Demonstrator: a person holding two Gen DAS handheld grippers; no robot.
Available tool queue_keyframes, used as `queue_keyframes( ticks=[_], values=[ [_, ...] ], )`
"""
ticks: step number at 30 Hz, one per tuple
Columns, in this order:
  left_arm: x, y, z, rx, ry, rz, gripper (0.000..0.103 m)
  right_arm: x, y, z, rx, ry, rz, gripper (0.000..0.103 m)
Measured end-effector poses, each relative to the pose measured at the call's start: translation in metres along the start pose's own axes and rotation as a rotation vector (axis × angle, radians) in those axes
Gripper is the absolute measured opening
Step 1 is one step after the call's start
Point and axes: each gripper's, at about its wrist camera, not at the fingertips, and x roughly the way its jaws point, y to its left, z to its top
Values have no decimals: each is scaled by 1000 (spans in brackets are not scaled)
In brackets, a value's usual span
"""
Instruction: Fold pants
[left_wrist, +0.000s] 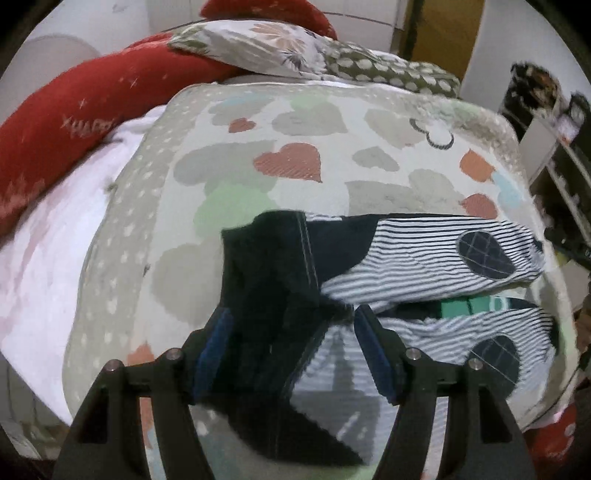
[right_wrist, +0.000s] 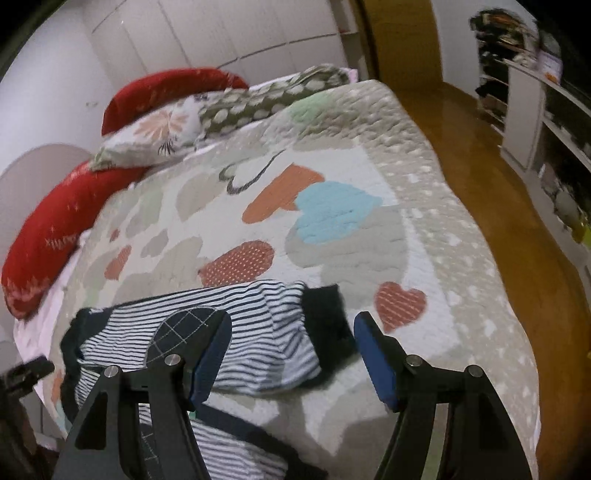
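Two red pillows (right_wrist: 48, 229) sit by my heart quilt (right_wrist: 332, 221) on the bed, where the striped pants (left_wrist: 424, 254) lie under my left hand-held gripper (left_wrist: 291, 354) and right hand-held gripper (right_wrist: 291, 358), both spread apart.

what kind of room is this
Most likely a bedroom: the pants lie on a bed with a heart-patterned quilt, pillows sit at its head, and open shelves stand along the far wall.

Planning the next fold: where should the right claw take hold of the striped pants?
Grip the dark cuff at the end of the navy-and-white striped pants, coming from the foot end along the leg. It lies flat on the heart-patterned quilt, a free edge between the open right claw fingers.
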Motion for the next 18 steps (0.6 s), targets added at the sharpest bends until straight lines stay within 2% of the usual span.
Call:
queue_keyframes(
  ticks=[12, 16, 18],
  values=[
    [27, -18, 6, 70, 18, 57, 67, 36, 17, 4, -28, 60, 10, 73],
    [32, -21, 14, 87, 30, 43, 67, 39, 20, 6, -51, 73, 3, 73],
    [38, -25, 26, 119, 44, 5, 67, 42, 24, 9, -76, 80, -3, 73]
  ],
)
